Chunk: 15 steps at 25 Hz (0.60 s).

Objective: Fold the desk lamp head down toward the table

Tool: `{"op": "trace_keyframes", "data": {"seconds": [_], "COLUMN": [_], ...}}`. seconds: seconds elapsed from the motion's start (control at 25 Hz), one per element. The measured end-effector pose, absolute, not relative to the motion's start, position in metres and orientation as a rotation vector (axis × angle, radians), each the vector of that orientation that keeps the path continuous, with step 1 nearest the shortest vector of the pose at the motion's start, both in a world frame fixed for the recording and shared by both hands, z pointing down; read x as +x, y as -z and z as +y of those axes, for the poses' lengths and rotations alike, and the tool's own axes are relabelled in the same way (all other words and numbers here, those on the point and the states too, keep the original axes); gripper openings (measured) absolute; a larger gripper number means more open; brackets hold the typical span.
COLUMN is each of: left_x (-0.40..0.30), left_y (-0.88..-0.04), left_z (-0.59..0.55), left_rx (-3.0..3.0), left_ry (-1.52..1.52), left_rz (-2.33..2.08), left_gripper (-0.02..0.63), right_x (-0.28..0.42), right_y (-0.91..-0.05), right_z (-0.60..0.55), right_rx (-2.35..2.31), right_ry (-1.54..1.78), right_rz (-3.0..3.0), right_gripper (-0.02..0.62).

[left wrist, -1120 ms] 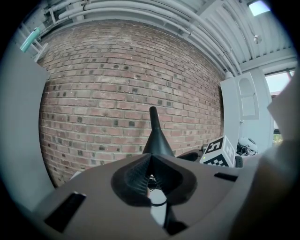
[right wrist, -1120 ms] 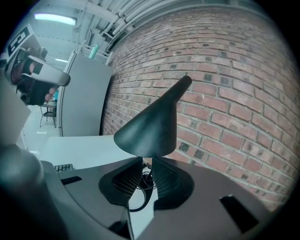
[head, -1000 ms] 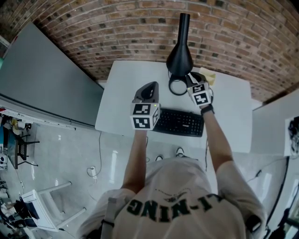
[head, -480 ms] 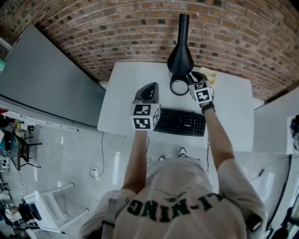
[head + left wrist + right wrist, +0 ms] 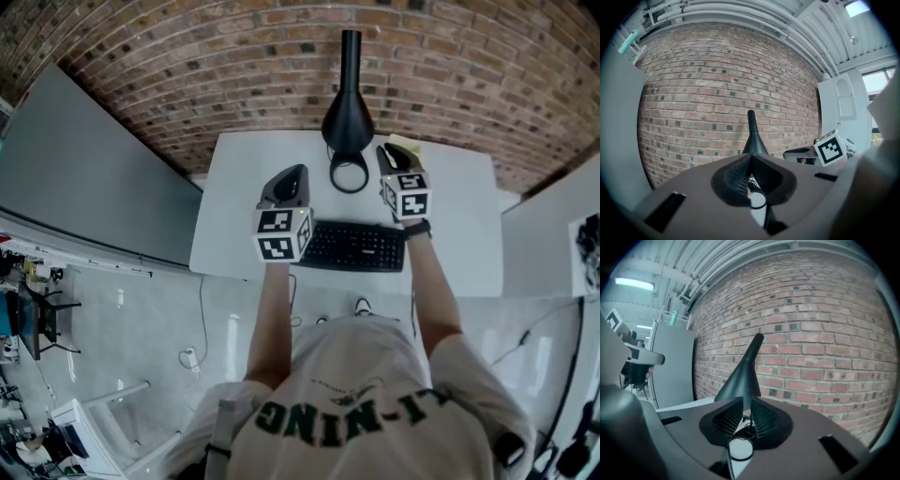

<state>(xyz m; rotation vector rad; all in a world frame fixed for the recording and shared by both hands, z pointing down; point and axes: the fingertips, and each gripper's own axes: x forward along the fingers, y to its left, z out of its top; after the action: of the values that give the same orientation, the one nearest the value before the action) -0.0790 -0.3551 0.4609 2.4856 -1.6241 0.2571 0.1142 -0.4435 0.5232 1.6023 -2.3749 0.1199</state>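
Note:
The black desk lamp (image 5: 348, 114) stands at the back middle of the white table (image 5: 244, 169): a cone body narrowing to a thin stem. Its ring-shaped head (image 5: 349, 174) lies low by the tabletop in front of the cone. My right gripper (image 5: 392, 157) hovers just right of the ring, apart from it, its jaws a narrow gap apart and empty. My left gripper (image 5: 289, 183) hangs left of the ring, shut and empty. Both gripper views look along the jaws at the lamp (image 5: 752, 136) (image 5: 743, 371) and the ring (image 5: 758, 201) (image 5: 740, 449).
A black keyboard (image 5: 354, 246) lies along the table's near edge, under both grippers. A pale yellow pad (image 5: 406, 145) sits behind the right gripper. A brick wall (image 5: 234, 66) backs the table, and a grey panel (image 5: 94, 169) stands to its left.
The right gripper, whose tips were at the ring's right rim, has drawn back and to the right, clear of the ring. The left gripper has barely moved.

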Motion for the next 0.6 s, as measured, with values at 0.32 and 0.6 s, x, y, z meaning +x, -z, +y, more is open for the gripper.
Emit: {"op": "trace_keyframes", "data": {"seconds": [0.32, 0.6], "left_x": [-0.062, -0.051], "left_y": [-0.435, -0.425], "left_z": [-0.354, -0.354], "left_rx": [2.558, 2.592], "left_ry": [-0.177, -0.144], "left_rz": [-1.605, -1.601], "left_gripper": [-0.003, -0.003], "right_x": [0.121, 0.131], "right_y": [-0.446, -0.425], "right_z": [-0.386, -0.348], "right_rx": [1.802, 1.888], "right_ry": [-0.093, -0.048], "right_rz": [-2.497, -2.462], "right_gripper": [0.033, 0.005]}}
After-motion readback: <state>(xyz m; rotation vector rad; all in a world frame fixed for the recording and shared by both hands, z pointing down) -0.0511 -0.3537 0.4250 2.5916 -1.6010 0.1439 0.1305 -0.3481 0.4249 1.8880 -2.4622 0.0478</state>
